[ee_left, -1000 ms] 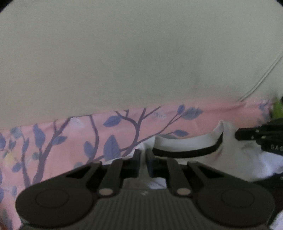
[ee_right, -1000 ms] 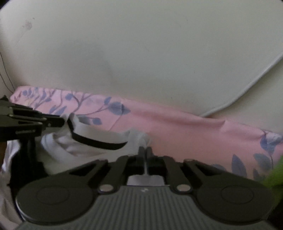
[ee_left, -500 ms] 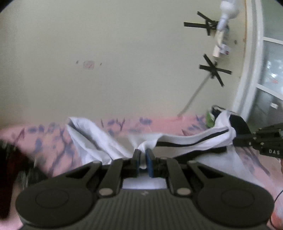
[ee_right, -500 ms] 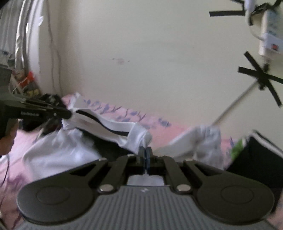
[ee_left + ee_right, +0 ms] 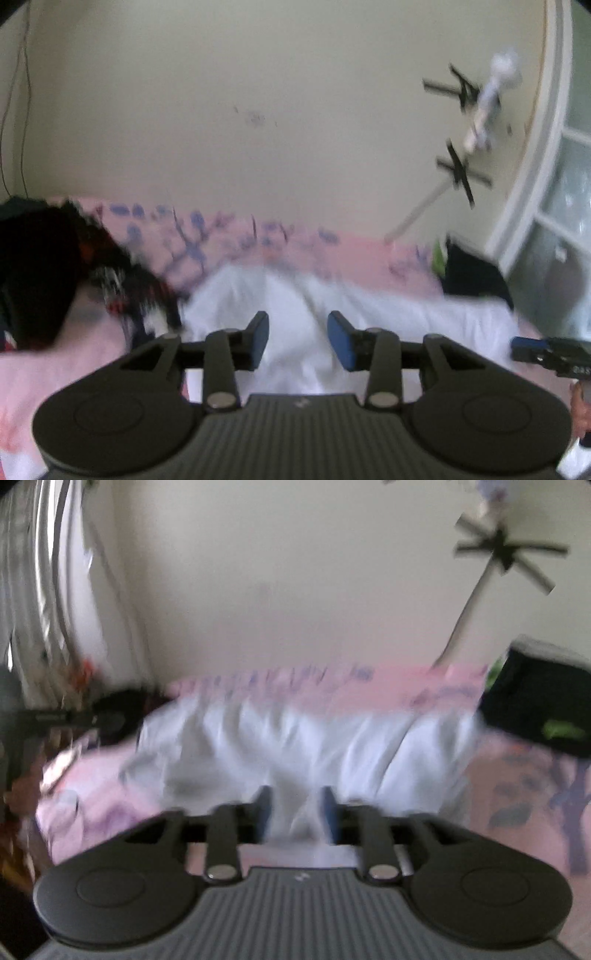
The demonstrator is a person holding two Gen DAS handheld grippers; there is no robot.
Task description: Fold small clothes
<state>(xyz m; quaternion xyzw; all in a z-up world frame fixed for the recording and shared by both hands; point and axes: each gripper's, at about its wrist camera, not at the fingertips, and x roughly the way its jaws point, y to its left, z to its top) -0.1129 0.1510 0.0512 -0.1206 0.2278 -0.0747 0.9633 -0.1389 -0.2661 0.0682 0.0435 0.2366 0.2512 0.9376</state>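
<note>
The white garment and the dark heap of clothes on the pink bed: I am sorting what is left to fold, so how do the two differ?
The white garment lies spread out wide across the pink floral bedsheet; the dark heap of clothes is bunched up. The white garment lies in the middle, in front of the left gripper, whose jaws are opening; the dark heap lies off to the left. Both rest on the bedsheet.

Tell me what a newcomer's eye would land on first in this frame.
The white garment spread across the pink floral sheet, lying just ahead of both grippers. The left gripper and right gripper have jaws opening, nothing clamped. Black tape crosses mark the wall on the right.
</note>
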